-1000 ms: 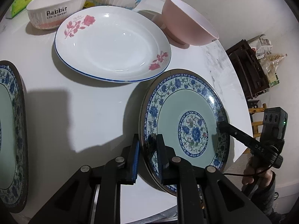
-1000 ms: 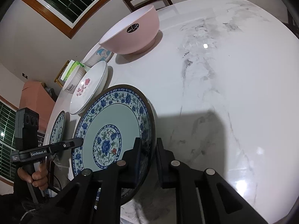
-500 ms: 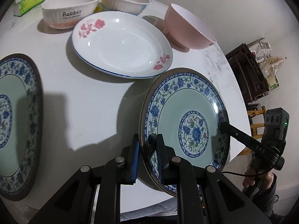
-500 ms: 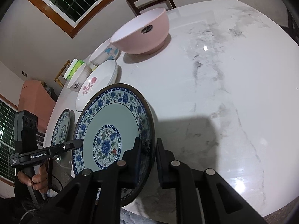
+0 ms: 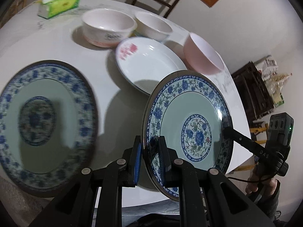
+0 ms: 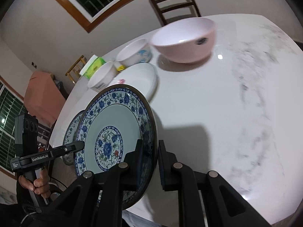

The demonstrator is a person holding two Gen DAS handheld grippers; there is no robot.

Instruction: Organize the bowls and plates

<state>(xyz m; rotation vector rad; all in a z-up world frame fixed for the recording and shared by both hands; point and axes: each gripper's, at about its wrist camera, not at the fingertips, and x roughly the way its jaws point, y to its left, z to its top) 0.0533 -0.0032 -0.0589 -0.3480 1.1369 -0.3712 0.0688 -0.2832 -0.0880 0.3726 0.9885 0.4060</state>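
2 tongs clamping 1 blue-patterned plate, 3 bowls empty

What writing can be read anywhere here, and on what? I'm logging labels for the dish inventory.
"GenRobot.AI": on the arm of the left gripper, seen from the right wrist.
"DAS": on the arm of the right gripper, seen from the left wrist.
Dark print on the white bowl: too blurred to read.
Dark mark on the pink bowl: too blurred.
Print on the green tissue pack: too blurred.
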